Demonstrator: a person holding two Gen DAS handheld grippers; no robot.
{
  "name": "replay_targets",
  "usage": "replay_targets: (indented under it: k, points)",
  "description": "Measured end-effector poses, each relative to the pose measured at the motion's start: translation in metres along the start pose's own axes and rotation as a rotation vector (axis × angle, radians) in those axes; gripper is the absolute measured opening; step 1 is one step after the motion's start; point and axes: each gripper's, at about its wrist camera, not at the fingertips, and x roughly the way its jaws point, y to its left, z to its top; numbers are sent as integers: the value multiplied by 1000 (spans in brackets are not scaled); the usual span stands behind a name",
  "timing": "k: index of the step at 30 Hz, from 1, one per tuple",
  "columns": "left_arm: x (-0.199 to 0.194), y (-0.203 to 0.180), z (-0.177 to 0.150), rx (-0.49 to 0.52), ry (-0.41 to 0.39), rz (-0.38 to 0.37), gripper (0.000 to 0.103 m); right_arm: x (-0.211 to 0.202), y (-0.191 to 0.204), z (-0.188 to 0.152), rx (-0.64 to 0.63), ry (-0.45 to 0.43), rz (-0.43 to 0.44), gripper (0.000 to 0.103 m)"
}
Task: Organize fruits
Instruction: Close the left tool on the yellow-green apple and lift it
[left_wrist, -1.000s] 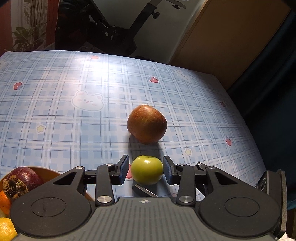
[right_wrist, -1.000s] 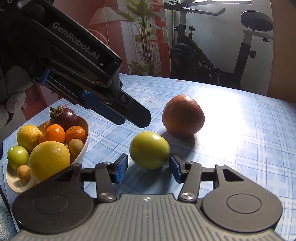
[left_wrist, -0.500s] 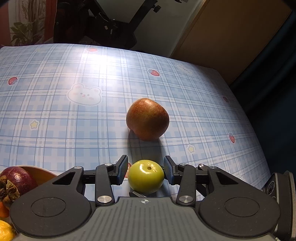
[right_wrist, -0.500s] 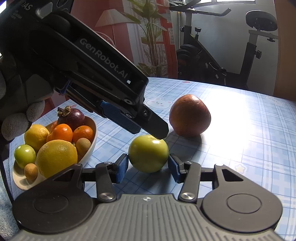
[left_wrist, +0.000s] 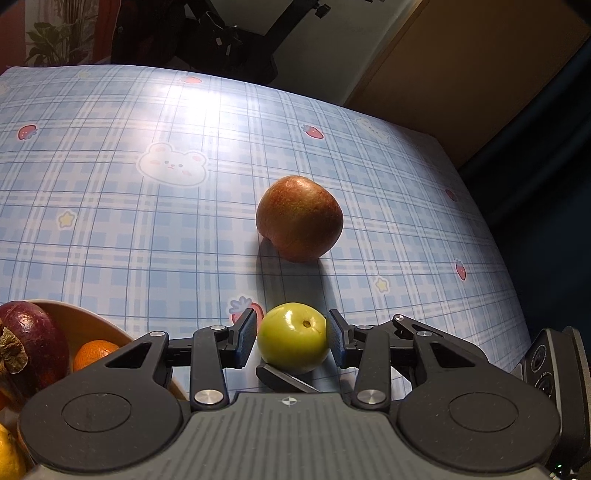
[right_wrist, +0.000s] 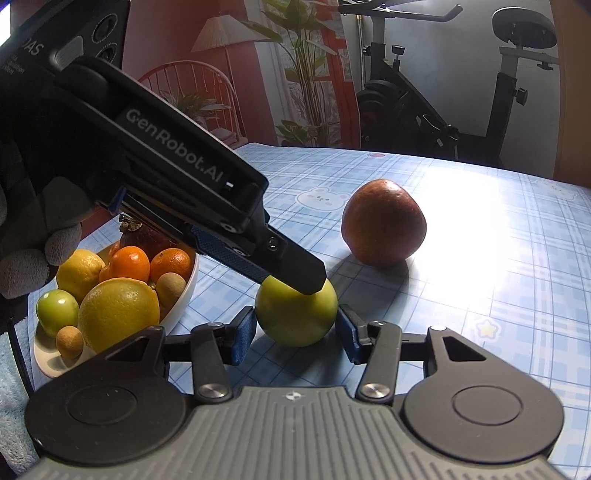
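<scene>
1. The small green fruit (left_wrist: 293, 338) lies on the bench (left_wrist: 147, 221), which carries a blue checked cloth with bears and strawberries.
2. The left gripper (left_wrist: 291, 334) has its jaws on both sides of this fruit. The pads seem to touch its sides, but I cannot tell if they press it.
3. The right gripper (right_wrist: 295, 328) is open around the same fruit (right_wrist: 295, 314), with a small gap at each pad.
4. In the right wrist view, one finger of the left gripper lies over the top of the green fruit and hides part of it.
5. A red-brown apple (left_wrist: 300, 218) stands behind the green fruit, apart from it.
6. The bowl (right_wrist: 184, 291) to the left holds lemons, tangerines, a mangosteen, one green fruit and small brown fruits.
</scene>
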Motion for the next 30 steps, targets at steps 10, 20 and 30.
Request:
replay_targets:
  k: [10,20,30]
  points:
    - [-2,-2,-2,9,-12,-1,40,0,0,-1,-2,-2,-2,50]
    - [-29,-3,-11,32,-47,5,39,-14,19,-1,-13,-52,2,50]
    - [-113,34,-47,-60,-198,1,39,-23,83,31,-162,-52,113,50]
